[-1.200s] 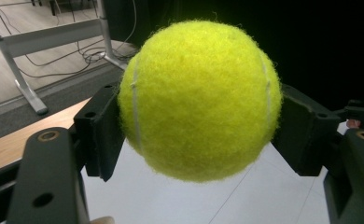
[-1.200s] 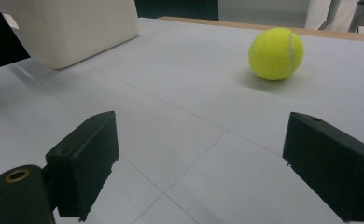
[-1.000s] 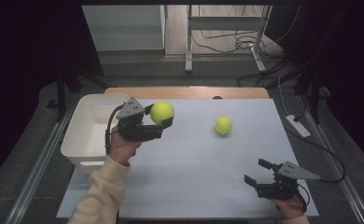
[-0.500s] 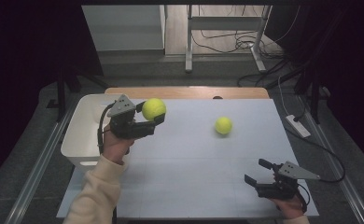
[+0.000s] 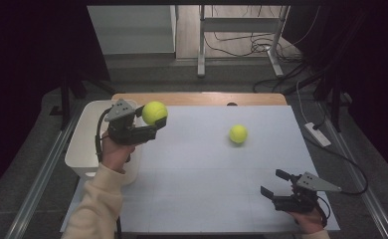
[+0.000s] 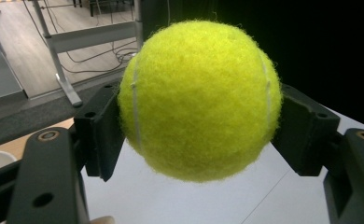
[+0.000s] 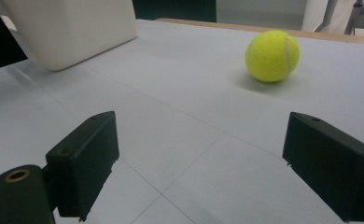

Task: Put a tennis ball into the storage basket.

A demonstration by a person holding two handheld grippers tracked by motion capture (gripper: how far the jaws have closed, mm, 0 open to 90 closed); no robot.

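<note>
My left gripper is shut on a yellow-green tennis ball and holds it in the air at the right rim of the white bin. In the left gripper view the ball sits squeezed between both black pads. A second tennis ball lies on the white table right of centre; in the right gripper view this ball lies ahead and to the right. My right gripper rests open near the table's front right corner, with nothing between its fingers.
The white bin stands at the table's left edge. Behind the table's wooden far edge are a metal frame and floor cables. A power strip lies to the right of the table.
The left hand has carried its ball leftward, from over the table toward the bin's rim. The right gripper and the loose ball have stayed put.
</note>
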